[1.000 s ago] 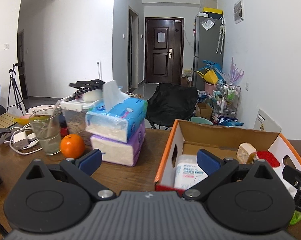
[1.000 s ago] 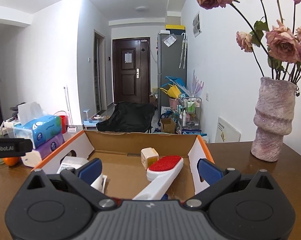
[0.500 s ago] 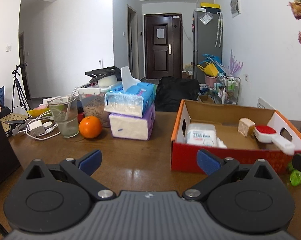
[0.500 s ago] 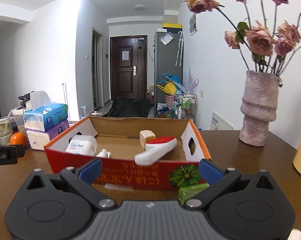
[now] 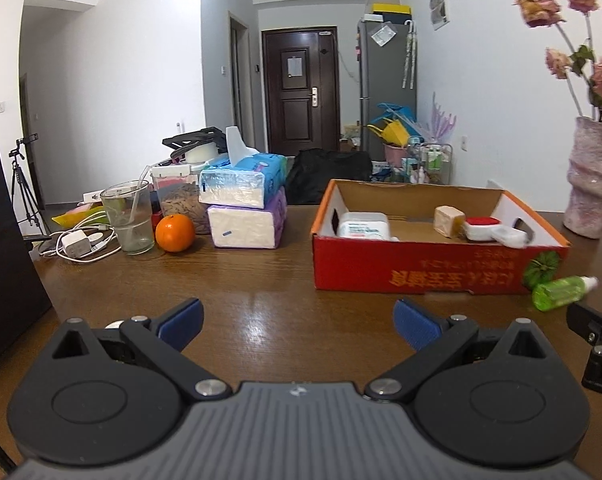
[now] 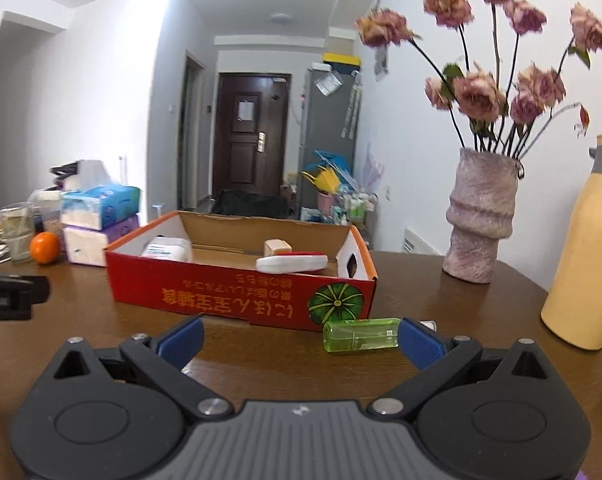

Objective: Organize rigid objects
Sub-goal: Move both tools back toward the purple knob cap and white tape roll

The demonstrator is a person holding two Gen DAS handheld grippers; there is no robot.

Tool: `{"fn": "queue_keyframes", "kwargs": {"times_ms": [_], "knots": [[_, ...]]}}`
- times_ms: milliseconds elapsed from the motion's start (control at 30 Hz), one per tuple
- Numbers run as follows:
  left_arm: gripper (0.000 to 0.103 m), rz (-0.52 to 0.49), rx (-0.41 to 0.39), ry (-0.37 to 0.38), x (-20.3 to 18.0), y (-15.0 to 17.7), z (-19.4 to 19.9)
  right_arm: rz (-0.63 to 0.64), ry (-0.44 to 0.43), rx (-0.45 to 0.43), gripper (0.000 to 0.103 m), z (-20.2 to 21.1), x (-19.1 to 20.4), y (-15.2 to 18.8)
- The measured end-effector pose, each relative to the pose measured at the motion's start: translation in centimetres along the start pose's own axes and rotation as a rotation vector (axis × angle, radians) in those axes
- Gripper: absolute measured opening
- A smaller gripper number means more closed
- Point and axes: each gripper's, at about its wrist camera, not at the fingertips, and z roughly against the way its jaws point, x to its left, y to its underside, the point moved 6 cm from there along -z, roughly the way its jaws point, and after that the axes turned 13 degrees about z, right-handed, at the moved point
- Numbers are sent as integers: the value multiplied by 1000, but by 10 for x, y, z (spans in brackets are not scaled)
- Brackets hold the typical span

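A red cardboard box [image 5: 421,272] [image 6: 237,300] stands on the brown table. Inside it lie a white pack [image 5: 363,226] [image 6: 167,249], a beige block [image 5: 449,220] [image 6: 277,246] and a white brush with a red top [image 5: 493,230] [image 6: 291,263]. A green spray bottle [image 5: 557,292] [image 6: 361,335] lies on the table in front of the box's right corner. My left gripper [image 5: 297,326] is open and empty, well short of the box. My right gripper [image 6: 301,340] is open and empty, its right finger just beside the bottle.
Left of the box are stacked tissue packs [image 5: 245,204], an orange [image 5: 174,233], a glass [image 5: 127,218], a food jar and a charger with cables [image 5: 75,246]. A vase of dried roses [image 6: 483,216] and a yellow flask [image 6: 585,248] stand at the right.
Both grippers have pulled back from over the box toward the table's near edge. The brush stays in the box. The green bottle has come into view in front of the box.
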Motion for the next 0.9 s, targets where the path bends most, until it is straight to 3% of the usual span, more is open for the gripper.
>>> {"fn": "queue_keyframes", "kwargs": {"times_ms": [200,667,900], "knots": [[103,1,7,39,-2,8,35,41,-13,-44,103,45,-1,1],[103,-19,-2,73,-11,28,112,8,0,-21,103,123,-35,32],[103,-21,20,87,-21,45,131,10,19,-21,103,152,-50,46]]}}
